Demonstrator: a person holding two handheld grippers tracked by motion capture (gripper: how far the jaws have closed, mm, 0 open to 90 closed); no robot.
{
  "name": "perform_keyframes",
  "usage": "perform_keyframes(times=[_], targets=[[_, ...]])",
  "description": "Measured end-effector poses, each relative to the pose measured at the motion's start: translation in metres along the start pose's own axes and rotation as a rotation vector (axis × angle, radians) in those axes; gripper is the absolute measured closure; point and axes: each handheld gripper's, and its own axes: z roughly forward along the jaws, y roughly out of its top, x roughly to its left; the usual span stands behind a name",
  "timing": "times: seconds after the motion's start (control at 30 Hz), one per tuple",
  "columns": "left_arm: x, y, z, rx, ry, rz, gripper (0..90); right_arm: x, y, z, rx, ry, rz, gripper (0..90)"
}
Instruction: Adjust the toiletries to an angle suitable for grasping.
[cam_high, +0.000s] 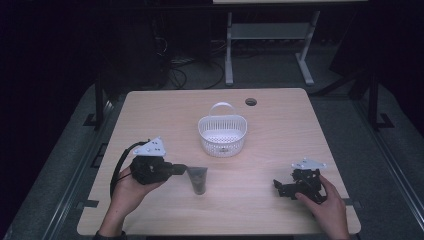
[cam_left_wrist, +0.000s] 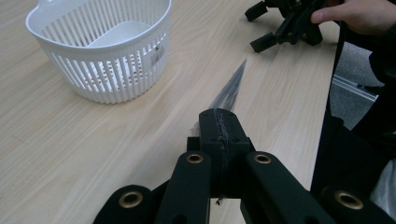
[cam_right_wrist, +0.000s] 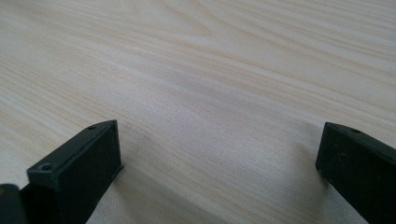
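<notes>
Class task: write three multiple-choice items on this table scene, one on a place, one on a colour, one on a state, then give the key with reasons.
1. Where does the basket stand?
A. Mid-table, beyond the pouch
B. On the floor
C. Beside the right claw

2. What colour is the basket?
A. Red
B. White
C. Green

3. How does the left claw stand?
A. Wide open over bare table
B. Lying inside the basket
C. Shut on the pouch

Key: 1 A, the high view shows it mid-table, farther from the person than the pouch. 2 B, its slotted wall is plainly white. 3 C, the left gripper view shows the jaws pressed together with the pouch's edge between them.
</notes>
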Motion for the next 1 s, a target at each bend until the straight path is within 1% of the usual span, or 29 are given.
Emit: perform_keyframes(times=[0.43, 0.7, 1.0], targets=[[0.005, 0.002, 0.003, 0.01, 0.01, -0.005, 89.7, 0.0, 0.0, 0.0, 0.0, 0.0, -0.001, 0.0], [0.01, 0.003, 0.005, 0.014, 0.027, -0.004, 89.7, 0.0, 0.0, 0.0, 0.0, 0.0, 0.0, 0.0], [0.014, 0.005, 0.007, 0.012, 0.042, -0.013, 89.7, 0.0, 0.0, 0.0, 0.0, 0.0, 0.0, 0.0]])
